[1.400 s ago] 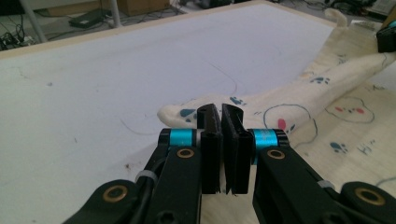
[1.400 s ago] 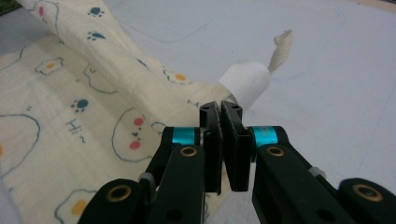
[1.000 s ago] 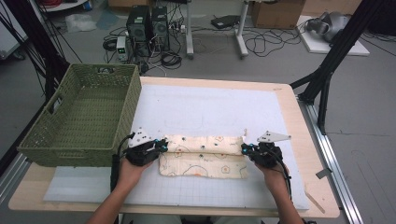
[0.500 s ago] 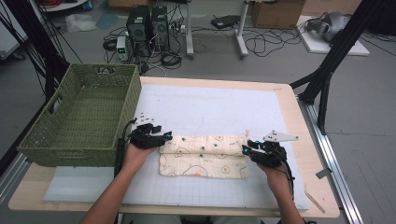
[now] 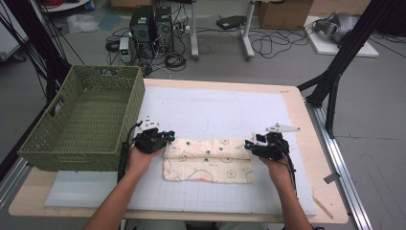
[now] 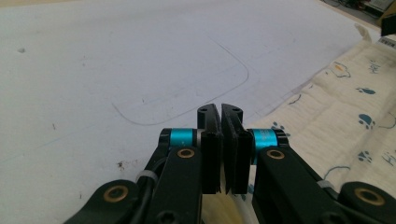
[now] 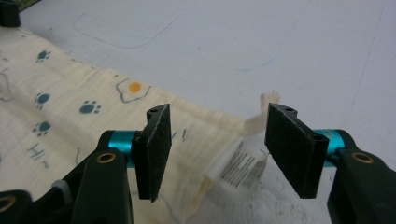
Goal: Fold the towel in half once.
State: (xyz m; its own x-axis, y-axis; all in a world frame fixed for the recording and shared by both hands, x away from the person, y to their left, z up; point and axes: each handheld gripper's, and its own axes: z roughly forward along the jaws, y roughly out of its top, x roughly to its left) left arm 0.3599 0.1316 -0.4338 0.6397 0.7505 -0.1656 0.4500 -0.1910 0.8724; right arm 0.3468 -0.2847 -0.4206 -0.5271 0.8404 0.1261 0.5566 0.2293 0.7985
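Observation:
A cream cloth [image 5: 208,160] printed with paw marks and fried eggs lies folded on the white mat [image 5: 215,110]. My left gripper [image 5: 167,135] sits at the cloth's far left corner. In the left gripper view its jaws [image 6: 220,109] have just closed and stand shut, pads together with no cloth seen between them; the cloth [image 6: 345,107] lies to their right. My right gripper [image 5: 248,143] is at the far right corner. Its jaws [image 7: 217,135] have just been opening and stand apart above the cloth's [image 7: 70,116] corner and its white label [image 7: 238,165], not pressing on them.
A green woven basket [image 5: 81,120] stands on the table's left side, close to my left hand. The wooden table edge [image 5: 306,124] runs along the right. Bare white mat stretches beyond the cloth. Computers and cables lie on the floor behind.
My left gripper moved a little away from the person, along the cloth's left end, opened and then shut. My right gripper's jaws went from shut to apart, letting go of the cloth corner.

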